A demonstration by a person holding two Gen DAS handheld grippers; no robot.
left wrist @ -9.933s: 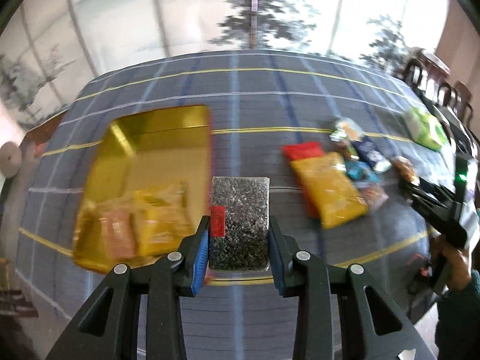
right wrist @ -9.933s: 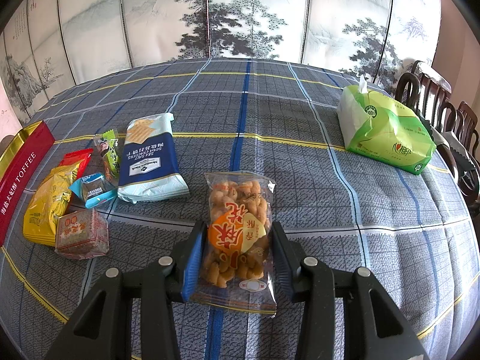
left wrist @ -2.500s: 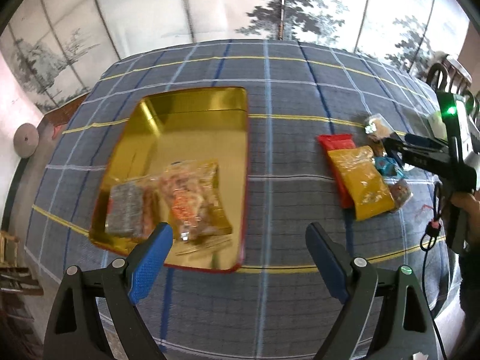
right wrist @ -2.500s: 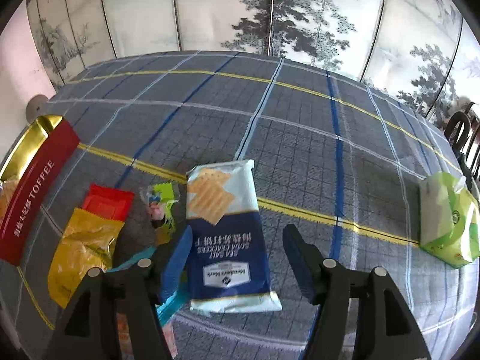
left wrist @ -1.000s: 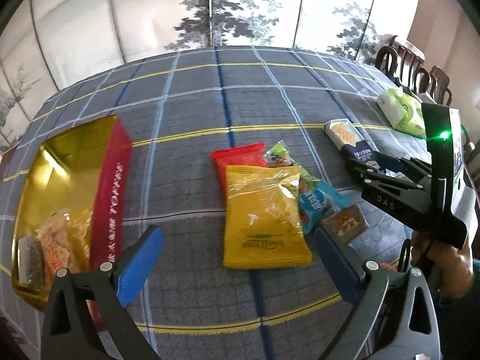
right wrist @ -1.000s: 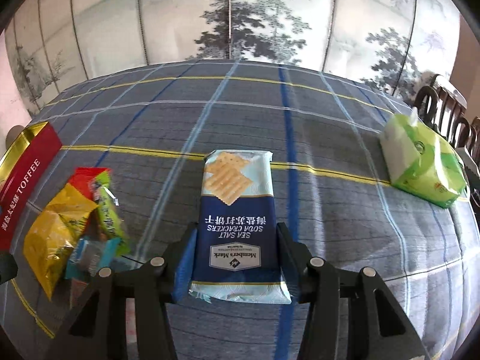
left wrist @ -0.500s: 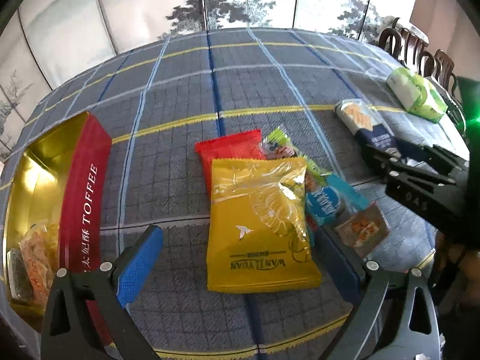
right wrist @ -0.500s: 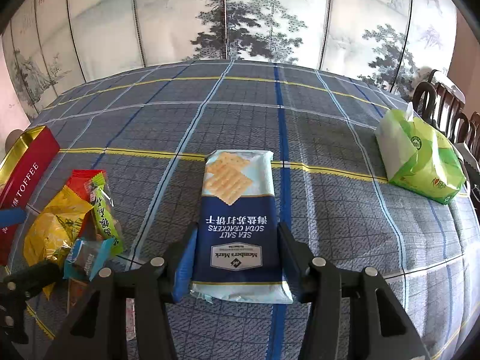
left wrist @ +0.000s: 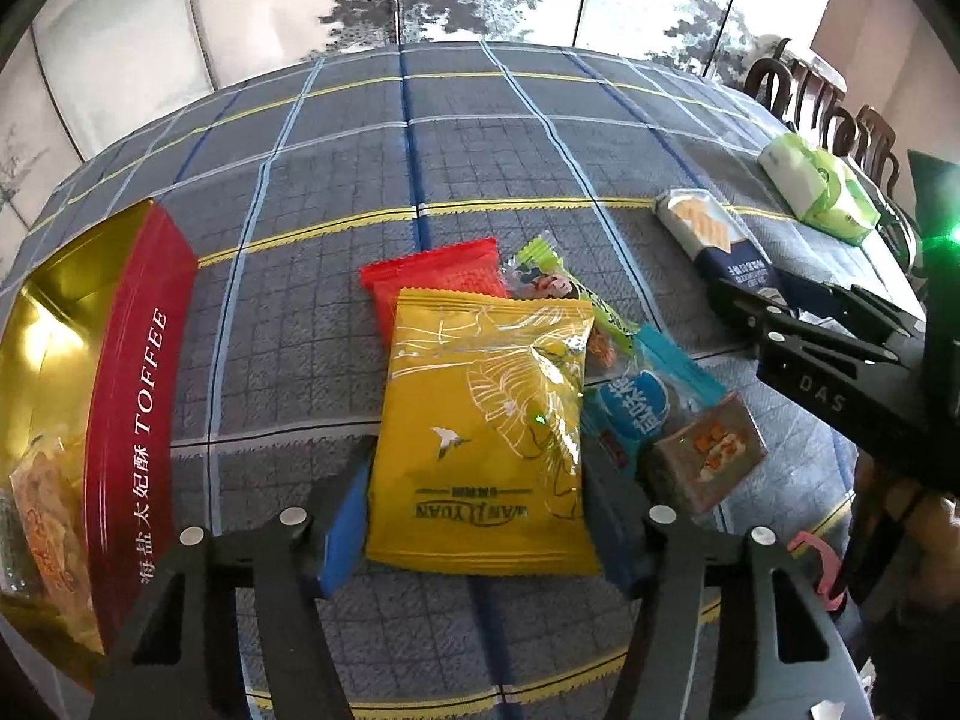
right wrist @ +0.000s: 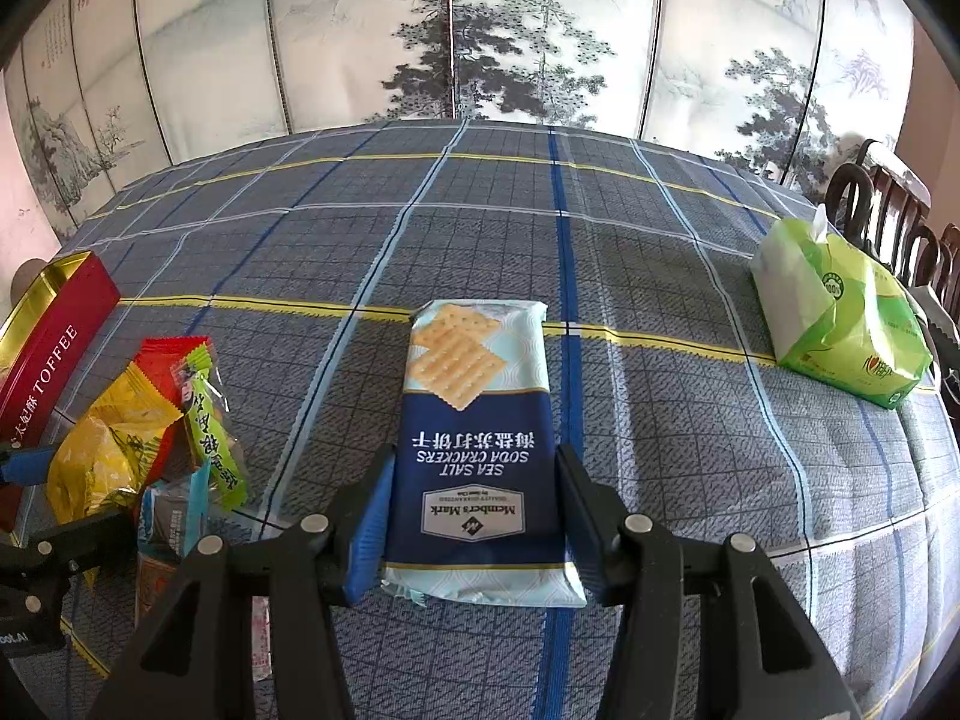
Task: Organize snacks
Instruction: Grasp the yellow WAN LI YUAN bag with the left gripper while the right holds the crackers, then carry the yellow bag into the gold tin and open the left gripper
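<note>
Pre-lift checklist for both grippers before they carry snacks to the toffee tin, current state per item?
1. Left gripper straddles the yellow foil snack bag: ok; jaws closing, bag between them.
2. Left pads pressing the bag: cannot tell.
3. Yellow bag free of neighbours: not ok; it overlaps the red foil packet and touches the blue wrapped snack.
4. Right gripper shut on the navy-and-white soda cracker pack: ok; both pads at its sides.
5. Red-and-gold toffee tin open with room: ok; gold floor shows behind the snacks inside.
6. Right gripper clear of the green tissue pack: ok.
</note>
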